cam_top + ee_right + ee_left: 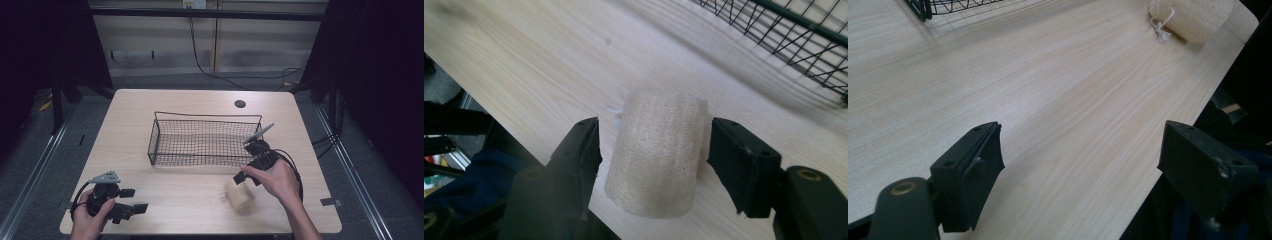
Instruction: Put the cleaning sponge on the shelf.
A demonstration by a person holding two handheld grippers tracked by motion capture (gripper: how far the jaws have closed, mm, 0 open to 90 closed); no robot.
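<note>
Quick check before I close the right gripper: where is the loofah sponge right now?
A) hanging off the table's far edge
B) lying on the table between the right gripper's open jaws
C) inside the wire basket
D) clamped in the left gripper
B. In the right gripper view, the loofah sponge lies on the table with the right gripper open, a jaw on either side of it; the wire basket holds nothing.

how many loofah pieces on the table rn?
1. The loofah lies on the table near its front edge, outside the wire basket, between the open jaws of the right gripper. The basket looks empty; nothing seems hidden.
</note>
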